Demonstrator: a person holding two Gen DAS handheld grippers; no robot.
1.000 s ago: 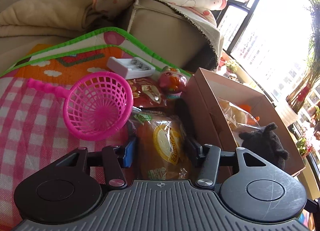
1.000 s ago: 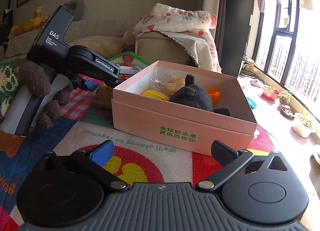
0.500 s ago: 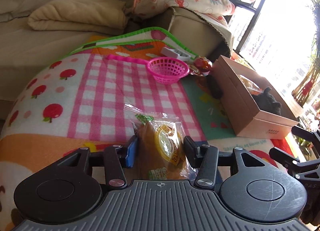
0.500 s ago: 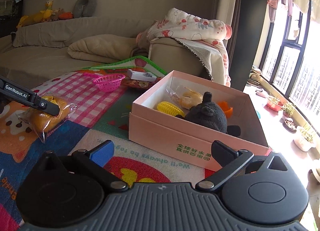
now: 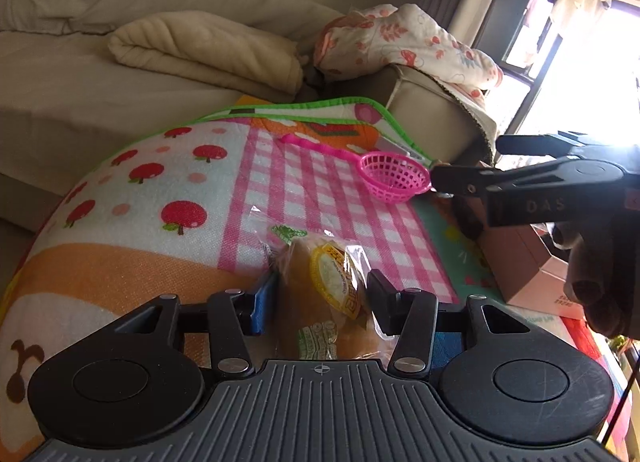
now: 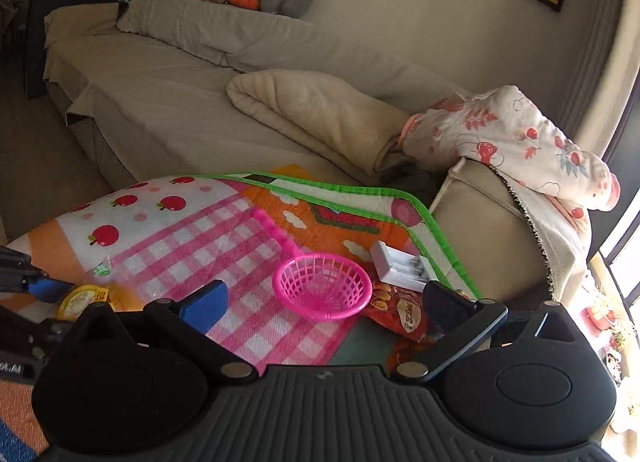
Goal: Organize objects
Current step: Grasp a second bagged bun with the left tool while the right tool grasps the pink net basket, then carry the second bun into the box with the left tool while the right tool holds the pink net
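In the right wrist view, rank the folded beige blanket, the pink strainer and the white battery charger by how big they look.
1. folded beige blanket
2. pink strainer
3. white battery charger
The strainer lies nearer the camera, which inflates it.

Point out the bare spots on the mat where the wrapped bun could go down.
Free: the pink checked patch between the wrapped bun, held in the left gripper, and the pink strainer; also the apple-print patch towards the sofa. Crowded: beyond the strainer, the battery charger and red snack packet lie close together.
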